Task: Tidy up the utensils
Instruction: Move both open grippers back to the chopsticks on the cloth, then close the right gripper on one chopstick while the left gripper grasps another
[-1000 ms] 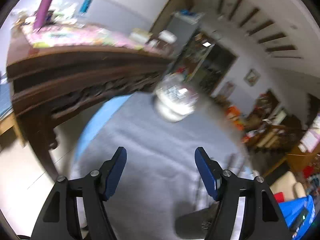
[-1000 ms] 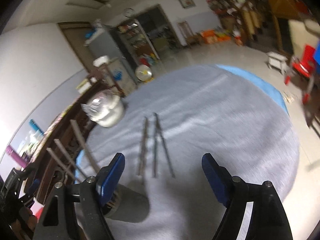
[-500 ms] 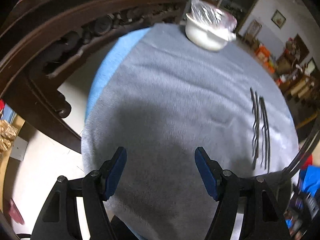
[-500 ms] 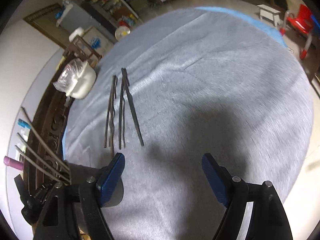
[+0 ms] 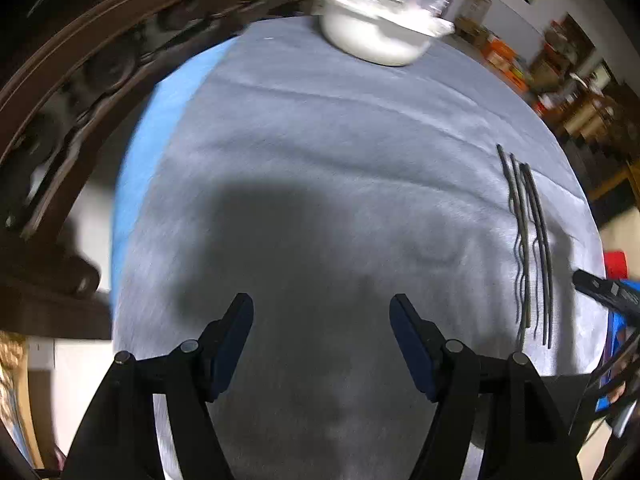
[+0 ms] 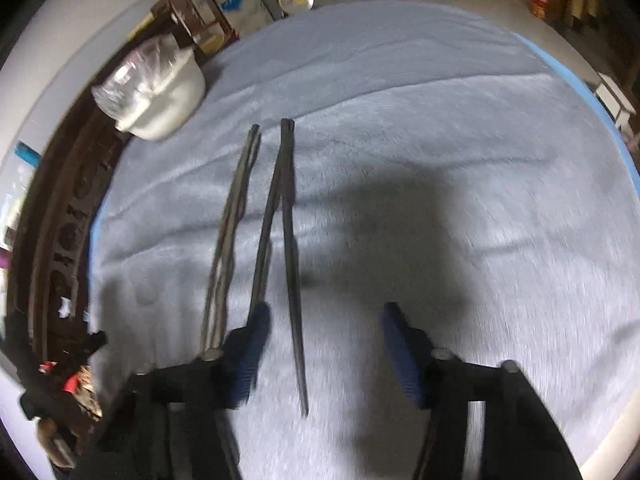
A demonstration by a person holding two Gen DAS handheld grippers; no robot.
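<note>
The round worktop (image 6: 440,100) is wearing a grey fleecy cloth with a blue edge peeping out, and it is sitting just beside a dark carved wooden cabinet (image 5: 60,128). Near that edge a white bowl (image 6: 168,96) with crinkled plastic over its mouth is resting on the cloth. The utensils are lying out in the middle: a wavy pair of chopsticks (image 6: 230,216) and, just beside them, a straight dark pair of chopsticks (image 6: 286,208) touching at the far tips and splaying toward the person.

The right tongs (image 6: 324,344) are coming down over the straight pair, their jaws having just been narrowing but standing apart, one stick lying between the pads and nothing pinched. The left tongs (image 5: 322,344) are hanging spread over bare cloth, well apart from the sticks, holding nothing.

This looks like the reach-and-grasp step; next the right tongs are probably needing to settle lower and squeeze across that one thin stick squarely, since it could easily roll on the soft nap
</note>
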